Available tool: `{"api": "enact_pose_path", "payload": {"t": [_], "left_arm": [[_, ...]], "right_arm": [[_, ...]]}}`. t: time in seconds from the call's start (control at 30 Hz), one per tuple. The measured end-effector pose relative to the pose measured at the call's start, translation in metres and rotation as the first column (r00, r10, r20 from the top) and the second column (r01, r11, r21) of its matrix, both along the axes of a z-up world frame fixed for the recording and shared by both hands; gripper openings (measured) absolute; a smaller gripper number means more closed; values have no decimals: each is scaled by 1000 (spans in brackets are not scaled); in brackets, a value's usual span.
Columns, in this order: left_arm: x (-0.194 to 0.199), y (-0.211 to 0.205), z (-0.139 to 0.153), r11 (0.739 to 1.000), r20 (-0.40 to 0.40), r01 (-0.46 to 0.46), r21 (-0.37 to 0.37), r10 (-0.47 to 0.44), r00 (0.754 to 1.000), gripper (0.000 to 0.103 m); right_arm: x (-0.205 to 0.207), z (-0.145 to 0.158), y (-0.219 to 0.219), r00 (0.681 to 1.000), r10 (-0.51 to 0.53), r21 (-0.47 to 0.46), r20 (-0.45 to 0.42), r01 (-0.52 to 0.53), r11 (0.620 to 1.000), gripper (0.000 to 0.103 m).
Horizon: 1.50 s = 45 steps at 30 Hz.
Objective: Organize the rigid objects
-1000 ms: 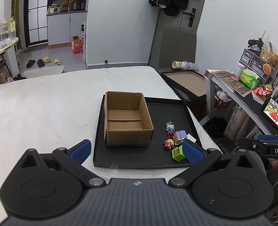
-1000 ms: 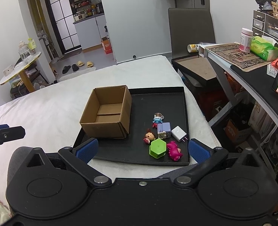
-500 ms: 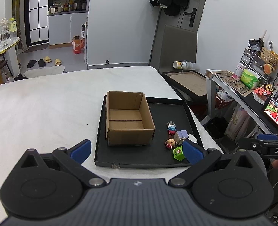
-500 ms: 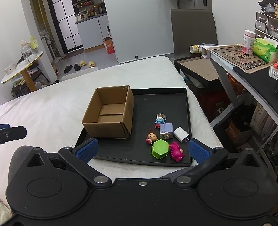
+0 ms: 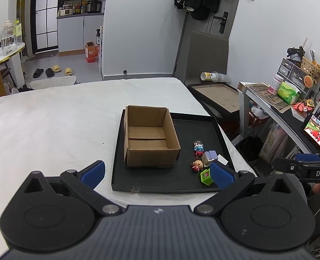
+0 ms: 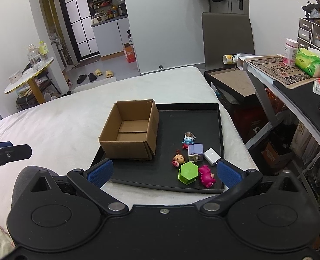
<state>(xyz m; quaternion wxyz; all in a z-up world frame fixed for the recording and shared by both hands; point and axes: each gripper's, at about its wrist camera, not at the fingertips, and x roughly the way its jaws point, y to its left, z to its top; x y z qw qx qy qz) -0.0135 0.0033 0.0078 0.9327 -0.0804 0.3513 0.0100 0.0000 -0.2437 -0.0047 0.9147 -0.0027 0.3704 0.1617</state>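
An open, empty cardboard box stands on the left part of a black tray on a white bed. Right of the box lie small toys: a green hexagonal piece, a pink dinosaur, a red-haired doll, a purple cube, a white charger and a blue figure. My left gripper and right gripper are both open and empty, held short of the tray's near edge.
The white bed spreads to the left. A dark desk with a tissue pack and bottle stands at the right. A grey chair and a framed board stand beyond the bed. A yellow round table is far left.
Both grippers have drifted slightly; the tray and box sit a little further right in both views. Nothing was picked up or moved.
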Motion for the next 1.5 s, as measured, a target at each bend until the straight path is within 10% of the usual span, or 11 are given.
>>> {"api": "enact_pose_path", "payload": {"t": [1.5], "left_arm": [[90, 32, -18, 997, -71, -59, -39, 57, 996, 102]], "right_arm": [[71, -26, -5, 994, -65, 48, -91, 69, 996, 97]]}}
